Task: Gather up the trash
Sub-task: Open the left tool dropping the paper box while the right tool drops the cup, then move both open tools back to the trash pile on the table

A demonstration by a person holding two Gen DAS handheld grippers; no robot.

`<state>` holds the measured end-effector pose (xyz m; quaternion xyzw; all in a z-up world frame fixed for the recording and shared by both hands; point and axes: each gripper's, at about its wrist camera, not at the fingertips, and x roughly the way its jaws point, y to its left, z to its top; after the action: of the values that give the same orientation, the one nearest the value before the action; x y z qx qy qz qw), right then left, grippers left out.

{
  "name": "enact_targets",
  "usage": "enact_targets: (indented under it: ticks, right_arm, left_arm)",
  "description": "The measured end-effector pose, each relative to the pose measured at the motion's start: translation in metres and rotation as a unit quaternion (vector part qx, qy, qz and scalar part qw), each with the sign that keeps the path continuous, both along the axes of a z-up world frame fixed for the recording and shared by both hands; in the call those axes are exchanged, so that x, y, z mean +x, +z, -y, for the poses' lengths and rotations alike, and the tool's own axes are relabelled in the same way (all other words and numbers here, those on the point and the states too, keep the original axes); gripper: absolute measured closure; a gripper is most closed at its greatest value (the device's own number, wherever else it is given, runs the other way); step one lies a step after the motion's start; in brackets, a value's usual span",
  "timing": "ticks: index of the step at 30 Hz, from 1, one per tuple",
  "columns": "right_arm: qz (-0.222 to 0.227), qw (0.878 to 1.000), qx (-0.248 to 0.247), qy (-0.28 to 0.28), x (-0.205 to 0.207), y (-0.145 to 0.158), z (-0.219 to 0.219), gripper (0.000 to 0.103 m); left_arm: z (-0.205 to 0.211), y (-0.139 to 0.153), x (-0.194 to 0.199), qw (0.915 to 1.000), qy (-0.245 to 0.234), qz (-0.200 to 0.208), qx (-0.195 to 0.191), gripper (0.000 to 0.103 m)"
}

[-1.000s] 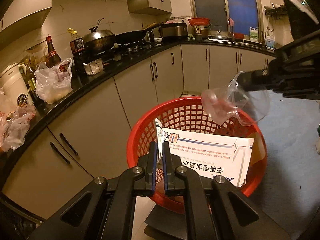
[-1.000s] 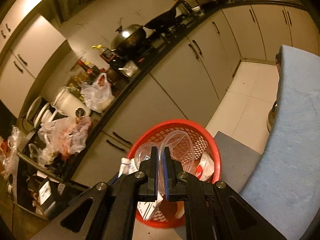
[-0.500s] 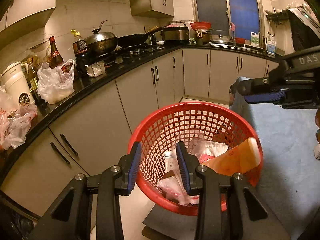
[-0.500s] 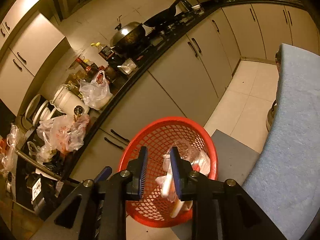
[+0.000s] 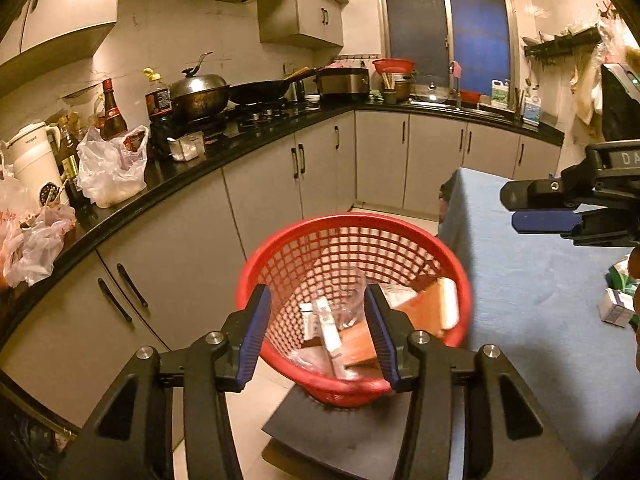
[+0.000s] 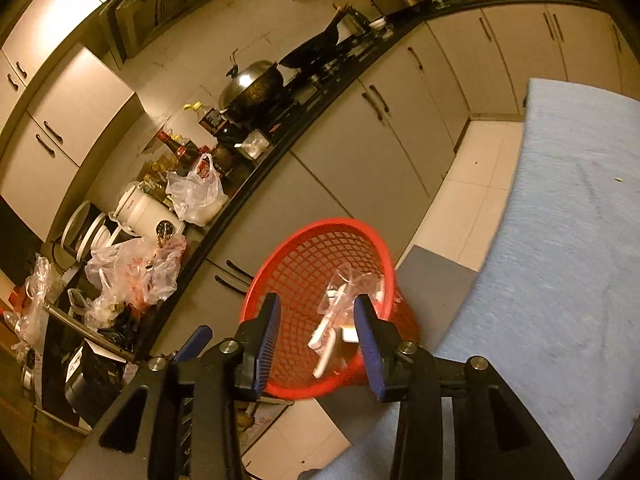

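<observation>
Both the left gripper [image 5: 316, 332] and the right gripper [image 6: 316, 344] are seen with jaws opening and nothing pinched between the blue pads. The clear plastic wrapper [image 6: 352, 288] and white printed carton [image 5: 326, 330] are found lying inside the red plastic mesh basket [image 5: 280, 248], judged deposited as collected trash. A small white box [image 5: 614, 308] is noted on the blue cloth-covered table [image 5: 520, 280], apparently awaiting collection.

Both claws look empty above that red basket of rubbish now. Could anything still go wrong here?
The red basket stands on a small dark platform and looks tilted, so a bump from the left gripper or right gripper, whose jaws are opening, might tip it. The clear plastic wrapper lies high and could slip out.
</observation>
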<state>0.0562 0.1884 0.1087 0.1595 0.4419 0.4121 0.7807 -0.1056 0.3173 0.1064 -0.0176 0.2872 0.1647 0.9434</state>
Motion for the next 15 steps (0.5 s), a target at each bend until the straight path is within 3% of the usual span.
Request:
enact_targets:
  ticks: [6, 15]
  right_arm:
    - [0.012, 1.000, -0.008, -0.024, -0.021, -0.004, 0.042, 0.051]
    - [0.012, 0.998, -0.016, -0.067, -0.056, -0.014, 0.111, 0.051]
  left_arm:
    - [0.027, -0.001, -0.006, 0.9998, -0.017, 0.004, -0.013, 0.052]
    - [0.071, 0.006, -0.014, 0.9985, -0.051, 0.009, -0.016, 0.052]
